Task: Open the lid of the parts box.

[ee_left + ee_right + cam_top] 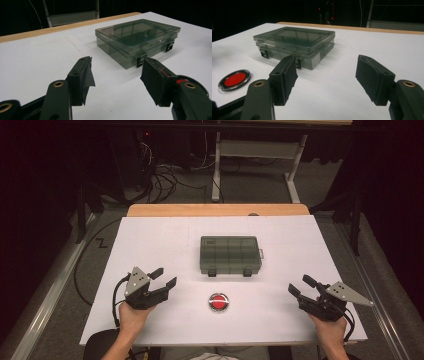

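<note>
A smoky grey clear plastic case [230, 255] with two black front latches lies closed in the middle of the white table [150, 240]; it also shows as the case [138, 40] and the case [295, 45] in the gripper views. In front of it lies a small round red disc [218, 302] with a dark rim, seen too as the disc [234, 79]. My left gripper [164, 278] rests at the front left, open and empty, its jaws aimed toward the case. My right gripper [299, 286] rests at the front right, open and empty as well. The left gripper [116, 80] and right gripper [327, 77] hold nothing.
A wooden strip [218, 210] runs along the table's far edge. Beyond it stand a white metal frame [252, 155] and tangled cables [165, 180] on the floor. Bare white surface lies between each gripper and the case.
</note>
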A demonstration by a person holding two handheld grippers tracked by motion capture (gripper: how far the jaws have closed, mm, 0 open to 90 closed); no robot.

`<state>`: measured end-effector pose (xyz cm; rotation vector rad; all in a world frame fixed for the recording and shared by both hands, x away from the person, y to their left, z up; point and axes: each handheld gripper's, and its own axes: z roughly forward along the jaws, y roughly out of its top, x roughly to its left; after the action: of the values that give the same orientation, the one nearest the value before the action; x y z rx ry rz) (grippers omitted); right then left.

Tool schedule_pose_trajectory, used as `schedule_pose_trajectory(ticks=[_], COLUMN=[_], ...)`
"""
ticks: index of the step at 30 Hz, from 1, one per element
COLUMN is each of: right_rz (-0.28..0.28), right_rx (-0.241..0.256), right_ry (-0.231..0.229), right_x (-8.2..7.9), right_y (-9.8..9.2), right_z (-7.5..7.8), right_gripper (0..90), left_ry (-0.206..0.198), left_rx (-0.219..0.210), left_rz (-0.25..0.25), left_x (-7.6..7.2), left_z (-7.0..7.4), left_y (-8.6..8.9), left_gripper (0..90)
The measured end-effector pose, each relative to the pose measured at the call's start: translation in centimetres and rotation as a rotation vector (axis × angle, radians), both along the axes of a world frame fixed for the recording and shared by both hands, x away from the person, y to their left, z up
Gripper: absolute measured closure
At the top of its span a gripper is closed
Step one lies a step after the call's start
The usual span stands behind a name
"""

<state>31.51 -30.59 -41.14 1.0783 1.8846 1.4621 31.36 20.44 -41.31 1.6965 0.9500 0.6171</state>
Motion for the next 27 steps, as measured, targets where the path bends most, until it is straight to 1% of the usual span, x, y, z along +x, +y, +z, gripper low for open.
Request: schedule_pose_trajectory(ticks=[2,3,9,13,16,17,22,24,26,27], right_rz=[0.002,0.000,-0.002,-0.005,-0.006,-0.009,-0.008,-0.005,-0.007,-0.010], right_rx=[0.000,0.004,0.011,0.024,0.025,0.030,0.030,0.030,0.036,0.035], right_ry=[-0.003,-0.002,0.003,0.000,0.003,0.009,0.009,0.009,0.015,0.010], right_x=[0.02,0.01,0.06,0.06,0.12,0.12,0.18,0.22,0.22,0.24], right_y=[0.01,0.02,0.05,-0.13,-0.20,-0.16,-0.04,-0.06,-0.08,-0.12], right_z=[0.02,0.04,0.02,0.06,0.04,0.04,0.02,0.01,0.02,0.02], right_gripper=[35.1,35.1,35.1,35.2,35.1,35.1,35.2,35.1,35.0,34.9], left_ry=[-0.004,-0.005,-0.002,-0.002,-0.002,-0.001,-0.006,-0.002,-0.008,-0.010], left_rx=[-0.002,0.000,-0.003,-0.004,-0.008,-0.009,-0.020,-0.014,-0.018,-0.023], left_rz=[-0.001,0.009,0.009,0.008,0.023,0.023,0.022,0.021,0.027,0.032], left_x=[-0.06,-0.09,-0.04,-0.04,-0.01,-0.01,0.03,0.07,0.10,0.14], left_z=[0.02,0.04,0.06,0.06,0.06,0.07,0.09,0.07,0.07,0.09], left_y=[-0.02,-0.04,0.04,0.01,0.08,0.11,0.09,0.04,-0.01,-0.03], left_gripper=[41.6,42.1,42.1,42.1,42.4,42.5,42.5,42.6,42.6,42.8])
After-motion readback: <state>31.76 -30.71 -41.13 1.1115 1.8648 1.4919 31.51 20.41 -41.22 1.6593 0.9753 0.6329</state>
